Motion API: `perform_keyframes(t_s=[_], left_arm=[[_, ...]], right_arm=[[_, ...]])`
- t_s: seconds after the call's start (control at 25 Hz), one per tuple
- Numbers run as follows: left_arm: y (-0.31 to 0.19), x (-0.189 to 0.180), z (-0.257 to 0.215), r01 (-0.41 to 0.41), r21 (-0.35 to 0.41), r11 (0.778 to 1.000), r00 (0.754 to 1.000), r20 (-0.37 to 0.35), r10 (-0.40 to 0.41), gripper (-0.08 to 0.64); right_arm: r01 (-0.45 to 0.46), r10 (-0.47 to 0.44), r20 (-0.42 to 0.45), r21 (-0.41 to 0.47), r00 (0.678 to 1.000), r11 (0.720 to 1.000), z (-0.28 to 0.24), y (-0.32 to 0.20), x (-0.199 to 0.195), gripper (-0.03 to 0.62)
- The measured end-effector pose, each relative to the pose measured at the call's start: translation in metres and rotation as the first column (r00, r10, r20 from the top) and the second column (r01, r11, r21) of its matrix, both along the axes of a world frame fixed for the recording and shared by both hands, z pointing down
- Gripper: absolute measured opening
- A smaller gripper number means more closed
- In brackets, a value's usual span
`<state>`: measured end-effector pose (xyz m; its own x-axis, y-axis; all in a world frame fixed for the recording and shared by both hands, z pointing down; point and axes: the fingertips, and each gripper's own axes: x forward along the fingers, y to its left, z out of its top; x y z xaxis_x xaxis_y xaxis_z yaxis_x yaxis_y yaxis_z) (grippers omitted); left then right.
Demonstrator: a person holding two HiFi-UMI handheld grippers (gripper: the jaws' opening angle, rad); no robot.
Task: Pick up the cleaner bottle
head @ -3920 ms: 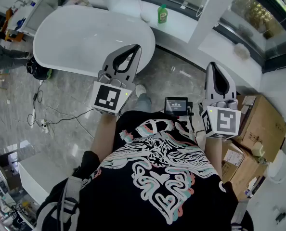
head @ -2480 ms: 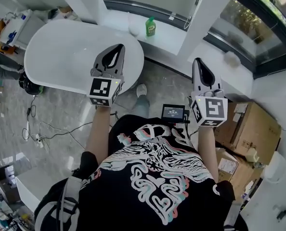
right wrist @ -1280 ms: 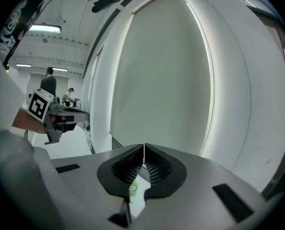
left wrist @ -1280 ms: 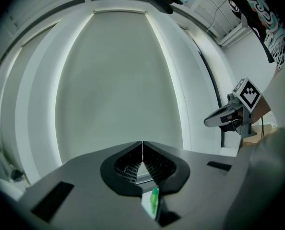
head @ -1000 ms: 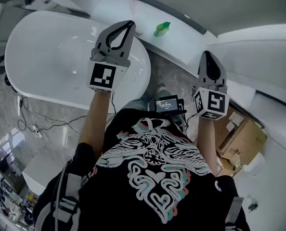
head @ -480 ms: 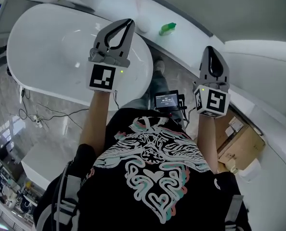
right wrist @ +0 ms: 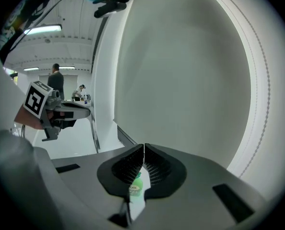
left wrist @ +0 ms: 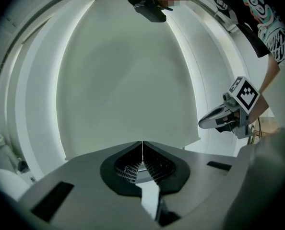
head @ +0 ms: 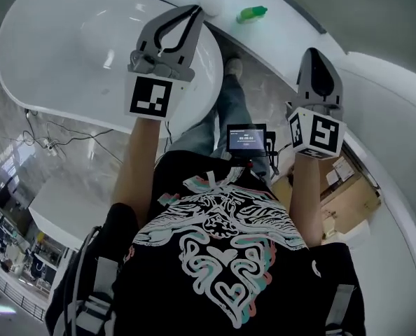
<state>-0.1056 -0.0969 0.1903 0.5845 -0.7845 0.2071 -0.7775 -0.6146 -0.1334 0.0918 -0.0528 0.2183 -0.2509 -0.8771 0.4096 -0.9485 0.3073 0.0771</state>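
One left tool (head: 195,8), one right tool (head: 313,50) — one green bottle (head: 252,12), one white tub (head: 61,44), one screen (head: 246,137)

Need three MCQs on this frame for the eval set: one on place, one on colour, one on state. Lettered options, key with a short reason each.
1. Where is the cleaner bottle?
A) on the white ledge beyond the bathtub
B) inside the bathtub
C) between the jaws of the left gripper

2. What colour is the cleaner bottle?
A) blue
B) red
C) green

3. How do the left gripper's jaws stand?
A) wide apart
B) together, nothing between them
C) closed on the cleaner bottle

Key: A, the head view shows it on the ledge past the bathtub; C, its body is green; B, the left gripper view shows the jaws meeting with nothing between them.
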Motion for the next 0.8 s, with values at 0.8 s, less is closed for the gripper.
perform_keyframes(t_s=[0.8], left_arm=[[-0.005,0.014,0.161,-0.089,-0.098,0.991,0.984,0.144,0.102,0.018]], right_arm=[[0.045,-0.049,-0.058,-0.080,0.997,0.996,0.146,-0.032,0.006,0.029]])
